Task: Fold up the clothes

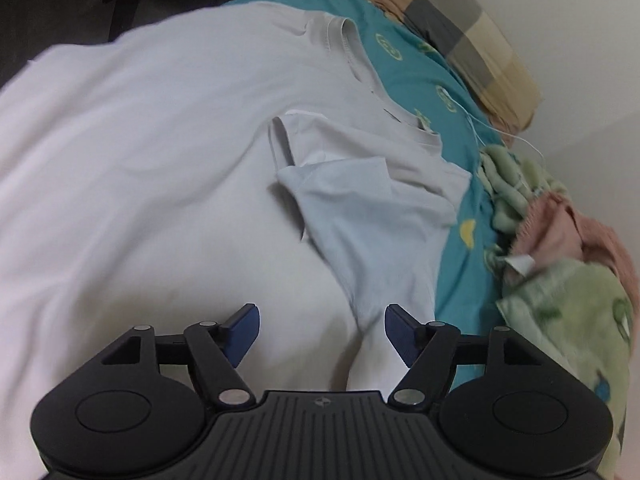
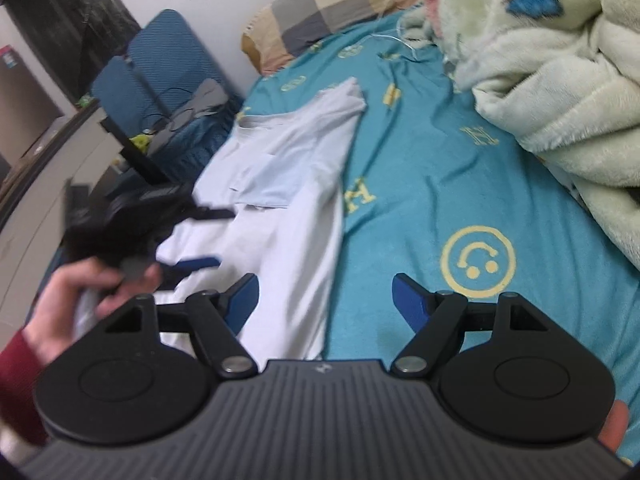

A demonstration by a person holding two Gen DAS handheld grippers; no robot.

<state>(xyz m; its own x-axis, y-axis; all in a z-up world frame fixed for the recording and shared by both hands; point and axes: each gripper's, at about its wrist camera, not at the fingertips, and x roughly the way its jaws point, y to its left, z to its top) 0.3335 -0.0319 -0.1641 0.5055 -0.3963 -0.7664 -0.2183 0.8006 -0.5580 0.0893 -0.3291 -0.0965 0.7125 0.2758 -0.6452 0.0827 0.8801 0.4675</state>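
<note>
Left wrist view: my left gripper hovers with jaws spread, empty, above the pale grey cotton T-shirt lying on the teal patterned bedsheet.

Right wrist view: my right gripper has jaws spread, empty, over the T-shirt's edge and the sheet; a fluffy green blanket is bunched to the right.
</note>
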